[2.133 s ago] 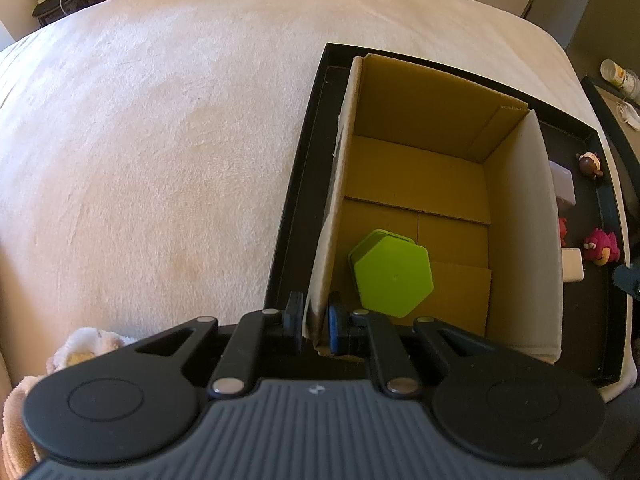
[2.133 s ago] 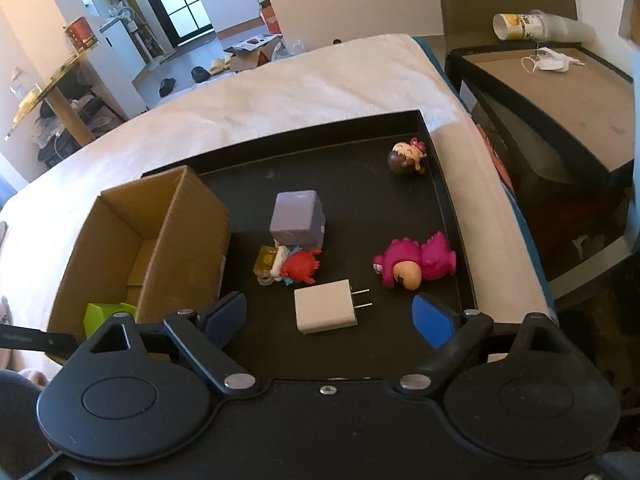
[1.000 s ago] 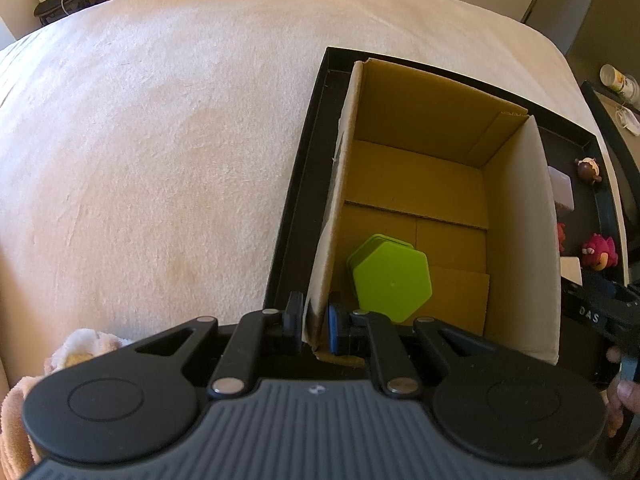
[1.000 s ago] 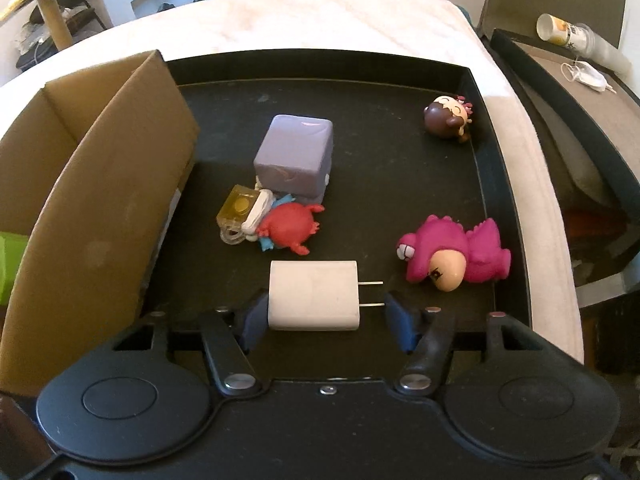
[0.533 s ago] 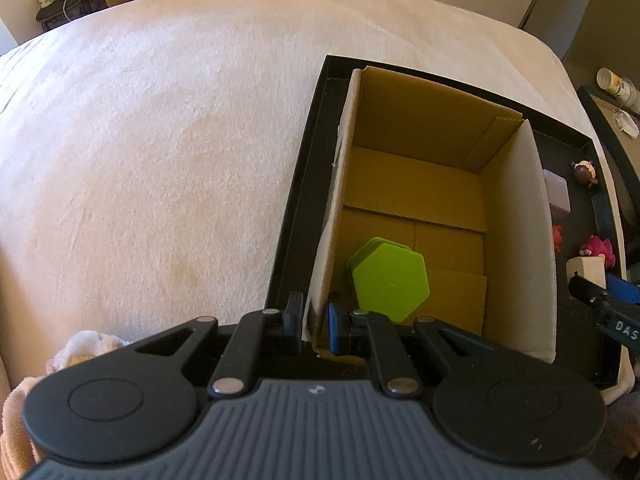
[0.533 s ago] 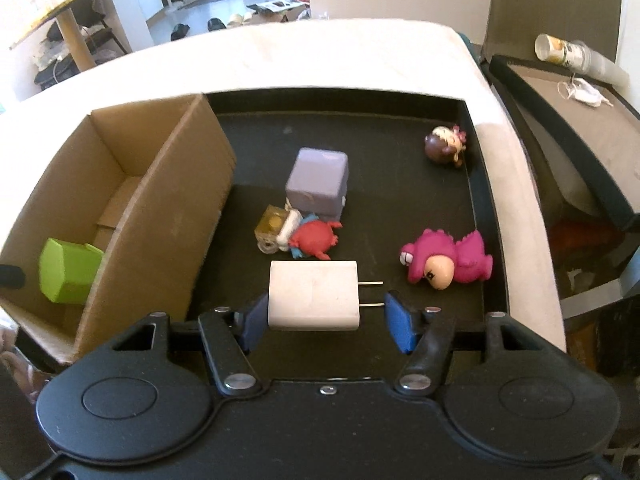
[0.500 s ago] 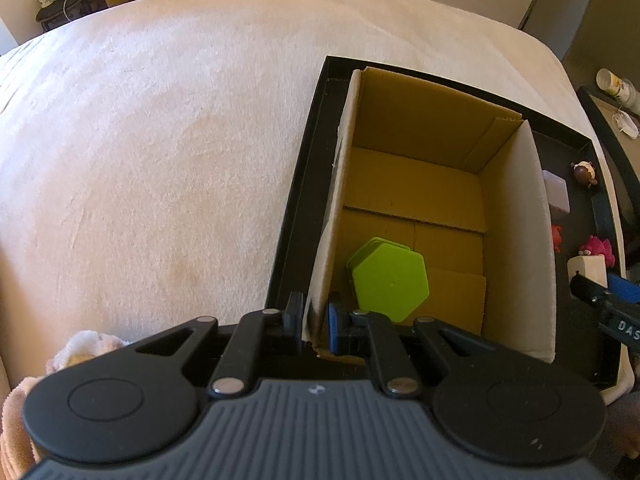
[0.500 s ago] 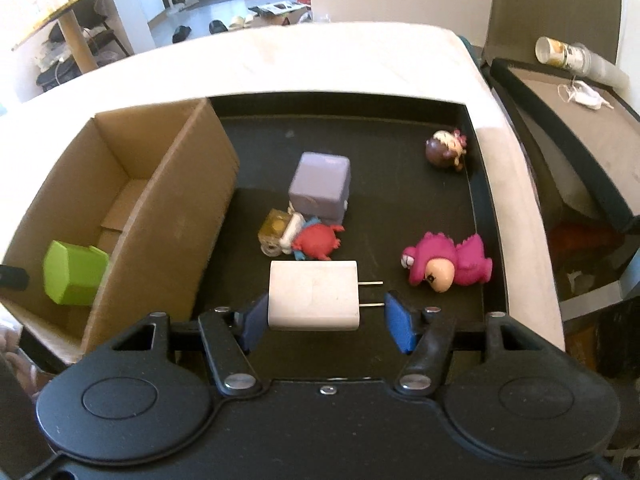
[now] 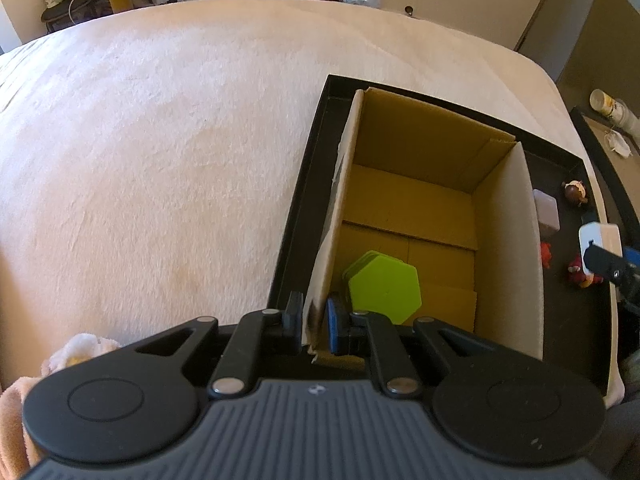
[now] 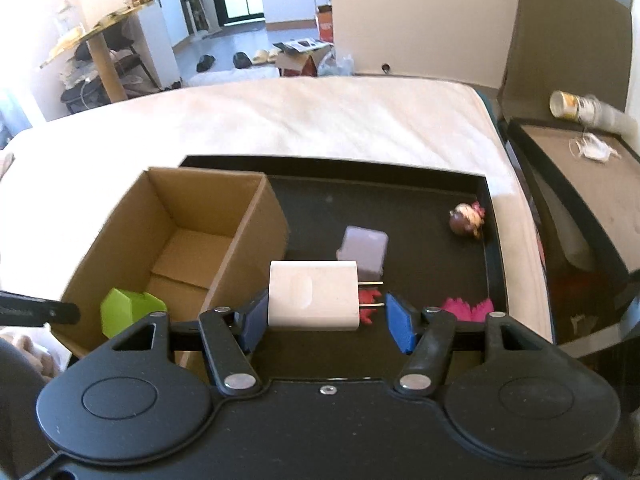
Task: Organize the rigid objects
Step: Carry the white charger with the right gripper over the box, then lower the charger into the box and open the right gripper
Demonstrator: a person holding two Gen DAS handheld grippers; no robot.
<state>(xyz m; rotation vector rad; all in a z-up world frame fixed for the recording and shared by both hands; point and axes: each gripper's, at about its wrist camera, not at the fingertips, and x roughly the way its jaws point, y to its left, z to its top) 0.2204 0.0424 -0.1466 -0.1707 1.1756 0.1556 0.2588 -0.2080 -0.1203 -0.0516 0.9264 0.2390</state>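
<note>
My right gripper [image 10: 326, 314] is shut on a white plug charger [image 10: 312, 295] and holds it above the black tray [image 10: 400, 172], right of the cardboard box [image 10: 248, 236]. The charger also shows in the left wrist view [image 9: 600, 236]. My left gripper [image 9: 314, 320] is shut on the near left wall of the cardboard box [image 9: 336, 216]. A green hexagonal block [image 9: 382, 288] lies inside the box, and shows in the right wrist view [image 10: 130, 310].
On the tray lie a lilac cube [image 10: 364, 254], a red crab toy [image 10: 368, 308], a pink dinosaur toy [image 10: 466, 306] and a brown doll head [image 10: 466, 220]. The tray sits on a cream bed [image 9: 160, 140]. A side table [image 10: 580, 168] stands right of the bed.
My right gripper closed on the charger and lifted it up off the tray, toward the box. My left gripper has kept its hold on the box wall.
</note>
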